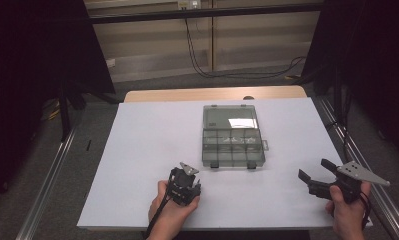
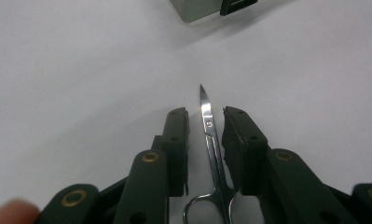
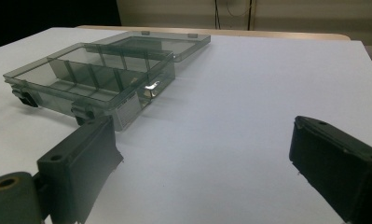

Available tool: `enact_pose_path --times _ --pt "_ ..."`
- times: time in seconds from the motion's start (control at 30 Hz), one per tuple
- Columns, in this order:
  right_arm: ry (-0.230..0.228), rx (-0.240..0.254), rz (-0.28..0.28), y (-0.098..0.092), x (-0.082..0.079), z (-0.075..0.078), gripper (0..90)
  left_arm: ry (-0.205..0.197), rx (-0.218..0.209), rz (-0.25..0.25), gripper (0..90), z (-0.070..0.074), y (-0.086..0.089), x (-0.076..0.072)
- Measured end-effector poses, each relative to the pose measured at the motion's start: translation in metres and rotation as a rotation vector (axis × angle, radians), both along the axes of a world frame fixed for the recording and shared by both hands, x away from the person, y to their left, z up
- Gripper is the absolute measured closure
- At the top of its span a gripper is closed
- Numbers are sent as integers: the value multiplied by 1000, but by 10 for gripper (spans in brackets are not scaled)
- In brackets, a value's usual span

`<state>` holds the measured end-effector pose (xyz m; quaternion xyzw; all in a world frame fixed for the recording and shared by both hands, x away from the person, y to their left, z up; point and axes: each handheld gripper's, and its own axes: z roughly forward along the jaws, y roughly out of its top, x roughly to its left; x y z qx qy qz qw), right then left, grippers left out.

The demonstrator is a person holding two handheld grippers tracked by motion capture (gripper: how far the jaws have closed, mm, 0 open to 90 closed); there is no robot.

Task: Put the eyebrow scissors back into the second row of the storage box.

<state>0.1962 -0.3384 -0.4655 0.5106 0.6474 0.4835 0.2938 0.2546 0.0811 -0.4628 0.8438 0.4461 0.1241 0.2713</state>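
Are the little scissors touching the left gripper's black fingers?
Apart. In the left gripper view, the scissors lie between the left gripper fingers, with white table showing on both sides of the blades.

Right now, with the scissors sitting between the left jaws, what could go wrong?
The left gripper's pads stand apart from the thin scissors, so a close could skew them or let them slip. Their sharp tip points toward the open compartment box, which could get scratched. The right gripper is open and off to the side.
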Motion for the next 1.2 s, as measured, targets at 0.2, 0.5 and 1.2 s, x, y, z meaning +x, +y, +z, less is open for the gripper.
enact_pose_path --times 0.2,0.5,1.2 --pt "6 -2 7 3 1 -2 68 29 -49 -15 841 -1 9 7" --pt "7 -1 7 3 1 -2 69 84 -166 -34 867 1 20 13" --pt "11 -9 2 1 1 -4 70 64 -46 -118 887 2 2 6"
